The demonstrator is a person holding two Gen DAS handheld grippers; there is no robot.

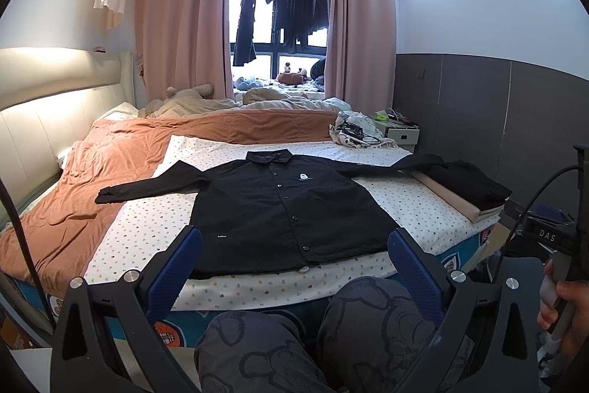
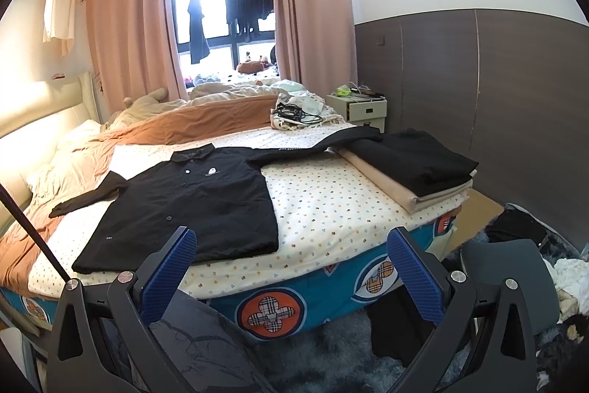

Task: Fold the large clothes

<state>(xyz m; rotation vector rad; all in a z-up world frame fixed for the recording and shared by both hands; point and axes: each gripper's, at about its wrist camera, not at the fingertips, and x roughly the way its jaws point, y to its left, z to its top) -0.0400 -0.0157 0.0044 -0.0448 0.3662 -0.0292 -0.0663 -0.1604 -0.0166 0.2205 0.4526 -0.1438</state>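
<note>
A black button-up shirt [image 1: 279, 205] lies flat and face up on the bed's dotted white sheet [image 1: 147, 227], collar away from me, both sleeves spread out. It also shows in the right wrist view [image 2: 191, 205]. My left gripper [image 1: 294, 245] is open and empty, held back from the shirt's hem above the person's knees. My right gripper [image 2: 291, 249] is open and empty, near the bed's front edge to the right of the shirt. The right sleeve [image 2: 324, 140] reaches toward a stack of folded clothes [image 2: 412, 168].
An orange blanket [image 1: 92, 179] covers the left of the bed. Cables on a cloth [image 1: 355, 131] lie at the far side. A white nightstand [image 2: 360, 107] stands by the wall. Clutter and a dark chair [image 2: 504, 267] sit on the floor at right.
</note>
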